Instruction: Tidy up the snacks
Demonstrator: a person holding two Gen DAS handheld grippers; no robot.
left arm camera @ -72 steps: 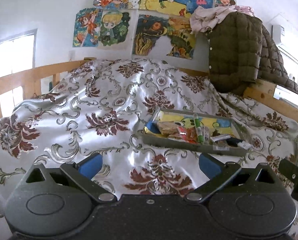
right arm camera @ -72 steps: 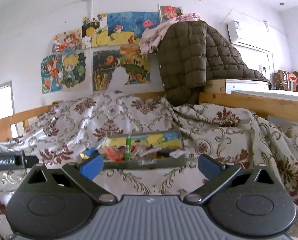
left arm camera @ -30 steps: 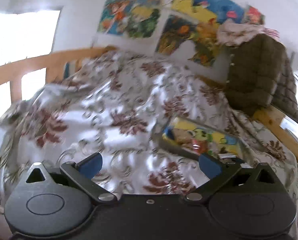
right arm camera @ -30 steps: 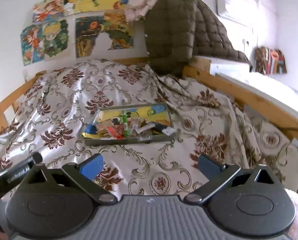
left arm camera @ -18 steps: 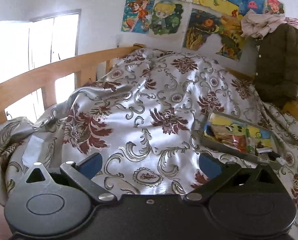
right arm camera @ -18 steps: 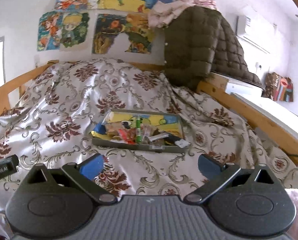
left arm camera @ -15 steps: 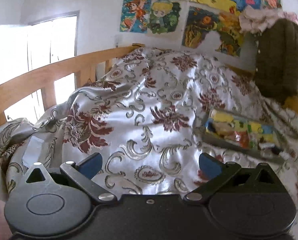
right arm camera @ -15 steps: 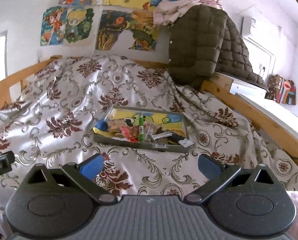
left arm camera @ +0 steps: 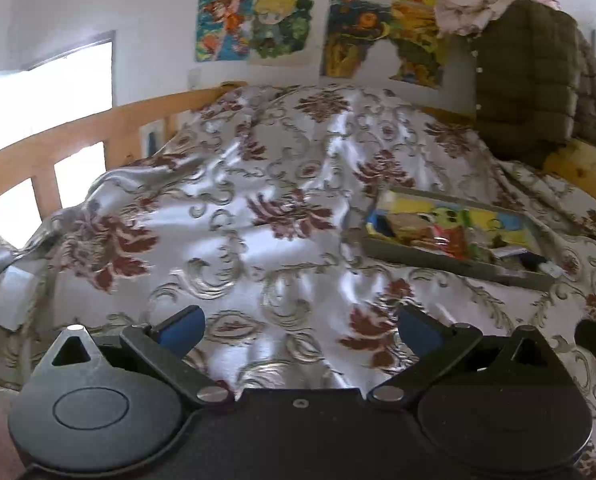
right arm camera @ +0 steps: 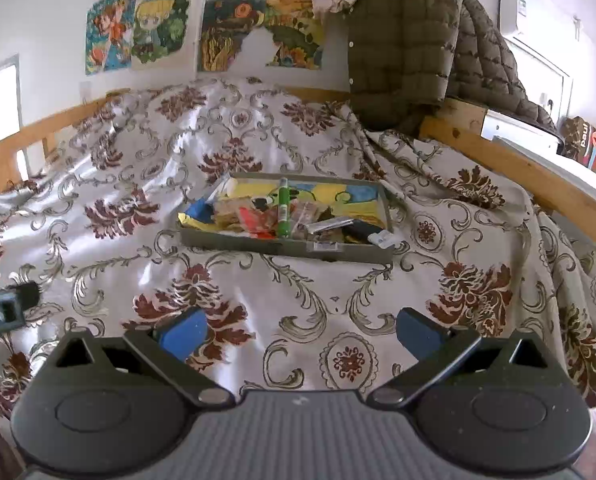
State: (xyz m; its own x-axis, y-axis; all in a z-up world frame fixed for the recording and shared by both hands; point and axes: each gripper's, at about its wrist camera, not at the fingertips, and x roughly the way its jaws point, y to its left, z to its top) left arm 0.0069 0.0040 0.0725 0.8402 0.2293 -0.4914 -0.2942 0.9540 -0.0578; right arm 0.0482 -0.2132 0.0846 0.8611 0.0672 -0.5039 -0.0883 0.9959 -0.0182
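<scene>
A shallow grey tray [right arm camera: 281, 246] sits on a floral satin bedspread [right arm camera: 306, 304], holding several snack packets [right arm camera: 253, 216] and an upright-lying green tube [right arm camera: 283, 208]. In the left wrist view the same tray [left arm camera: 450, 258] lies ahead to the right, blurred. My right gripper [right arm camera: 300, 330] hovers over the bedspread short of the tray, open and empty. Open and empty too, my left gripper [left arm camera: 300, 326] is above bare bedspread [left arm camera: 225, 248], left of the tray.
A wooden bed rail [left arm camera: 77, 144] runs along the left and another [right arm camera: 530, 168] along the right. A brown quilted jacket [right arm camera: 410, 44] hangs at the bed's far right corner. Cartoon posters [right arm camera: 201, 24] cover the wall. The other gripper's tip [right arm camera: 5, 308] shows at the left edge.
Both grippers have risen and swung about over the bed. The left view has turned back rightward, bringing the tray closer to centre. The right gripper has moved nearer the tray. Both stay open.
</scene>
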